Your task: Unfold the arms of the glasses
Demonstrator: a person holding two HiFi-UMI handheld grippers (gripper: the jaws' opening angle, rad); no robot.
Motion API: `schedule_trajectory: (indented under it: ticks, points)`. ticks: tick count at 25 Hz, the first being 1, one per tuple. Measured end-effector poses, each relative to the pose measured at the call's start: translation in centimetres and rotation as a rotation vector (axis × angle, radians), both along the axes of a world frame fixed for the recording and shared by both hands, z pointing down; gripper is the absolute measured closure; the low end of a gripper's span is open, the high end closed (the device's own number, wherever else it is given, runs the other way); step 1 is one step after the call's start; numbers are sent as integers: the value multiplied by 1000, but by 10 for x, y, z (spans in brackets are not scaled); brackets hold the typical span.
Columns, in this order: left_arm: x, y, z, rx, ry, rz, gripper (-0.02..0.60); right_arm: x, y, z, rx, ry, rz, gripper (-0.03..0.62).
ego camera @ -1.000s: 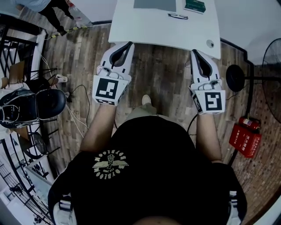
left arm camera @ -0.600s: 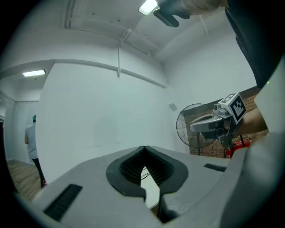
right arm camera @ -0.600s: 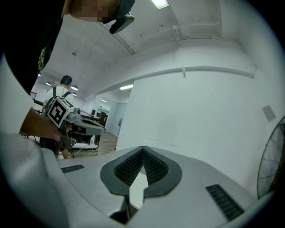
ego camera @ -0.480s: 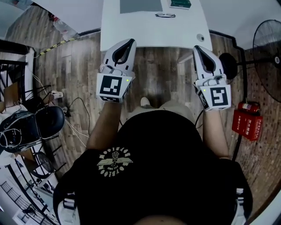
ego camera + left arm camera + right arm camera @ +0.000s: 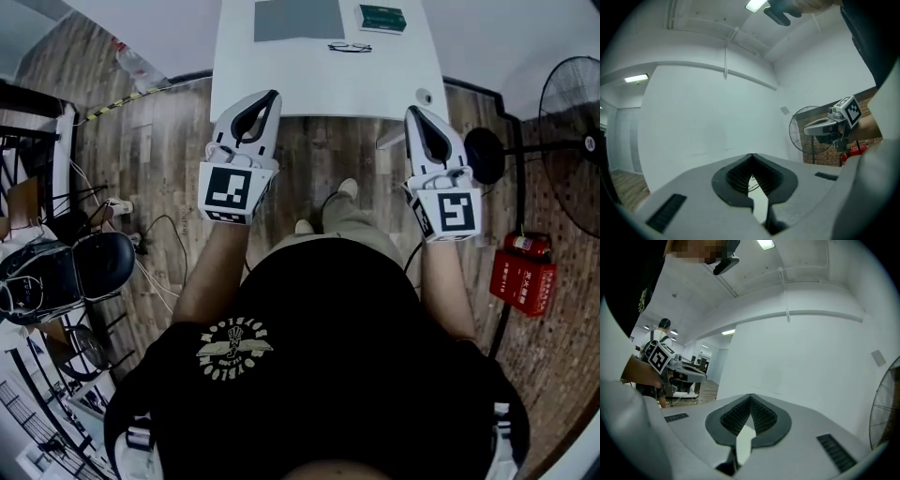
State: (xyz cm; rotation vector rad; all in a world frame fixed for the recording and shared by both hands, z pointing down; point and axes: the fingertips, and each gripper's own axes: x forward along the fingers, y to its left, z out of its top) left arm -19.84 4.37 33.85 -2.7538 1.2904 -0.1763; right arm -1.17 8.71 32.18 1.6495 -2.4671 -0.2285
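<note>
Two grippers are held out level in front of the person, one in each hand, over the wooden floor. In the head view the left gripper [image 5: 271,96] is at about 11 o'clock and the right gripper [image 5: 413,112] at about 1 o'clock. Both tips are near the front edge of the white table [image 5: 403,80], which fills the 12 o'clock part of the picture.

The left gripper's own view shows its jaws closed to a narrow point, the tips meeting, with nothing gripped between them. The right gripper is the same in its own view: jaws pressed together and empty.

The glasses [image 5: 350,47] lie on the table at 12 o'clock, well apart from both grippers – at about 1 o'clock from the left tip and 11 o'clock from the right tip. They are too small here to tell how their arms stand. Beyond them, a grey mat [image 5: 298,19] lies at their 11 o'clock and a green box [image 5: 382,17] at their 1 o'clock – each close to the glasses but not touching them.

A standing fan [image 5: 574,141] is at 3 o'clock on the floor, and a red box [image 5: 523,278] is at about 4 o'clock. A dark chair [image 5: 80,267] is at 8 o'clock.
</note>
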Motion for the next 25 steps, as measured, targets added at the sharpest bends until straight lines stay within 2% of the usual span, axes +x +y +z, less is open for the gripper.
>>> schedule_trajectory:
  ticks: [5,13,25]
  points:
    - [12,-18,-14,35,-10,-10,575,11,-22,-11,24,1,-11,594]
    - [24,-32,-9,9,-15,7,575,14,-44,-8,16,-10,-14,594]
    - [17,-48,-4,-13,-2,0,575,8,-64,-1,-6,-3,-15,594]
